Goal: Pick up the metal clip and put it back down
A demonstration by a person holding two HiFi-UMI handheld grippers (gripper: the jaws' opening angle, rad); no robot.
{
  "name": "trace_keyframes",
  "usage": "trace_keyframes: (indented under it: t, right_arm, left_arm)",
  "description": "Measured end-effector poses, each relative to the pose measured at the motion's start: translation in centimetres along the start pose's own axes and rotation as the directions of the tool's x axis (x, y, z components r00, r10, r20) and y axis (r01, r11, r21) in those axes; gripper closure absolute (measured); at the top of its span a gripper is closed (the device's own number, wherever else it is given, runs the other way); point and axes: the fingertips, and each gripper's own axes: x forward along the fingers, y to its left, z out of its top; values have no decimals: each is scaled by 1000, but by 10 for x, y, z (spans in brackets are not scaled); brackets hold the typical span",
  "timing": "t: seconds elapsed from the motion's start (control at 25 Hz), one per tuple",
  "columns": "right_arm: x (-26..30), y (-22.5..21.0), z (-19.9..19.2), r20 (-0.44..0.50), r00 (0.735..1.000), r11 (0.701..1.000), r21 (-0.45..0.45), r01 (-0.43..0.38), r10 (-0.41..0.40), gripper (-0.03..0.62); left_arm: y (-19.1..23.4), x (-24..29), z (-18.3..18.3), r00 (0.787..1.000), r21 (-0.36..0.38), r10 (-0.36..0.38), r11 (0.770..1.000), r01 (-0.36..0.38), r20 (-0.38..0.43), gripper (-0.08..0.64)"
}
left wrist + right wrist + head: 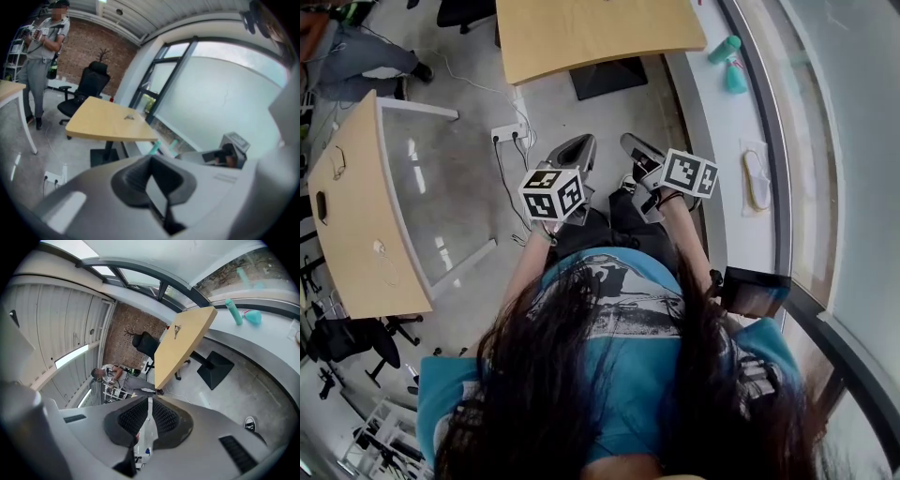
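— Where are the grippers?
— Held low, close together: left gripper (575,152) beside right gripper (636,150), over grey floor (459,178).
— Tables?
— A wooden table (600,33) ahead, a second table (356,216) at the left.

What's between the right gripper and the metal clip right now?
Only bare floor, then bare tabletop up to the metal clip; seen in head and right gripper views.

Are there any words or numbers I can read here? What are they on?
No words or numbers can be read.
Left cube, right cube: only black-and-white square patterns.
T-shirt: picture print, no letters legible.
Shoe: round patch, too small to read.
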Motion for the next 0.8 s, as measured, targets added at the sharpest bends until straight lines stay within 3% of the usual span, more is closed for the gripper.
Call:
trace_keyframes:
  t: [0.44,0.8]
  right_arm:
    - [25,55,-65,23,1000,999,-35,10,-9,558]
    - [44,89,-110,43,999,997,-79,15,-12,558]
  left_arm:
    - [28,-60,10,996,40,-80,996,78,39,558]
    - [57,-111,6,992,48,-103,994,99,70,558]
